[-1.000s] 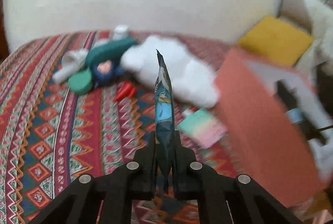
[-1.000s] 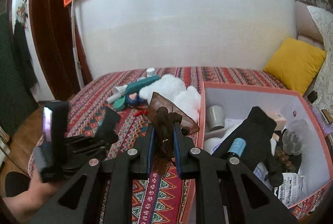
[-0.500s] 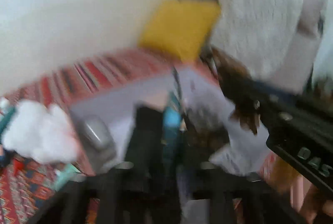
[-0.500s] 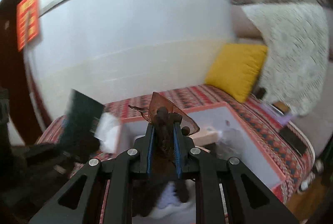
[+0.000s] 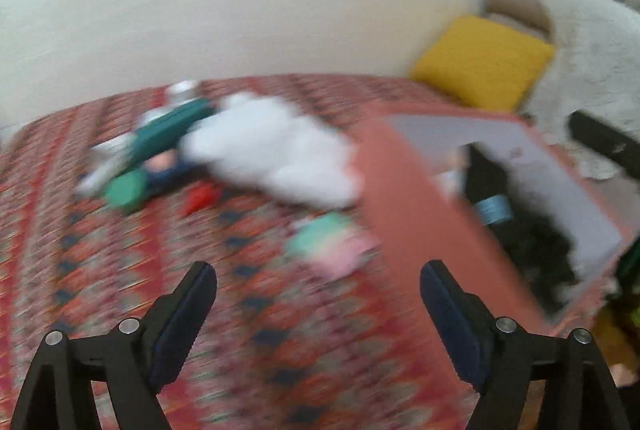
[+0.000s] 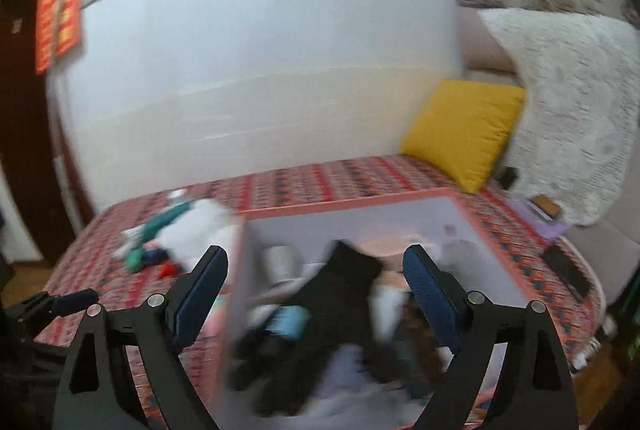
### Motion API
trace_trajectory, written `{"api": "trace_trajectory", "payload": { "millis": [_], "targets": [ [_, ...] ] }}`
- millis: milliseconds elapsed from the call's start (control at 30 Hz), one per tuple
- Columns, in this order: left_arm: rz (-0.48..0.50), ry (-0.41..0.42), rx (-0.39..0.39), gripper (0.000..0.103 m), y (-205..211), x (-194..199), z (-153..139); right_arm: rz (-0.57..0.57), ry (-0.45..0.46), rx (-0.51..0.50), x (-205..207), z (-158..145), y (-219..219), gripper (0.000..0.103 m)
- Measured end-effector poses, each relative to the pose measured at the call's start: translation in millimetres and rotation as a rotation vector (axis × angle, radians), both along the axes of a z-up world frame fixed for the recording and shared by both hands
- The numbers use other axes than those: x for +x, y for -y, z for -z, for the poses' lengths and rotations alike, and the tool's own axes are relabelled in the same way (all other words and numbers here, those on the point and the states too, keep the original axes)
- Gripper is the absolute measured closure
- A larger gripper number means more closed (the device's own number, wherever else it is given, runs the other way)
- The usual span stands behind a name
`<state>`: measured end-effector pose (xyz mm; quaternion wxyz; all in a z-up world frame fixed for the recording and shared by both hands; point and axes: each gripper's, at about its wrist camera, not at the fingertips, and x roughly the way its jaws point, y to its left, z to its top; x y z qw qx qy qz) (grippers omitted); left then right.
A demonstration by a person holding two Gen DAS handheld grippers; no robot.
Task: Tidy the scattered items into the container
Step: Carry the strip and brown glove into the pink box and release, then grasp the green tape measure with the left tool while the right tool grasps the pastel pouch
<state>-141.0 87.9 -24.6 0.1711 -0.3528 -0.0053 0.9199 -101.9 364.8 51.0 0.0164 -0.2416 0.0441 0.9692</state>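
Progress: partly done. Container, the orange-rimmed box on the bed, already holds a jumble: black fabric, grey cup, blue-capped item; the rest is too blurred to name.

Both grippers empty. Left gripper has just been opening, jaws spread wide, nothing between them. Right gripper likewise just opened, jaws apart over the box interior, nothing pinched.

Left on the bed, at 10–12 o'clock from the left gripper: white plush, teal tube, green round piece, small red piece, white bottle. Mint-pink flat item lies just beside the box wall, at 12 o'clock.

Surroundings: yellow cushion, white throw at 2 o'clock.

Obstacle, judged: the near box wall stands between the leftover items and the interior.
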Motion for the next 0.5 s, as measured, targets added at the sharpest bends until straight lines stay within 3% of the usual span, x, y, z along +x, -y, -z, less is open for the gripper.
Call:
{"api": "trace_trajectory", "payload": {
  "millis": [233,500],
  "targets": [
    [-0.174,0.043,0.015,0.016,95,-10,21,-0.217,0.044,0.111,-16,16,113,0.011],
    [-0.238,0.066,0.038,0.016,145,-23,40,-0.329,0.163,0.262,-45,62,205,0.012]
  ]
}}
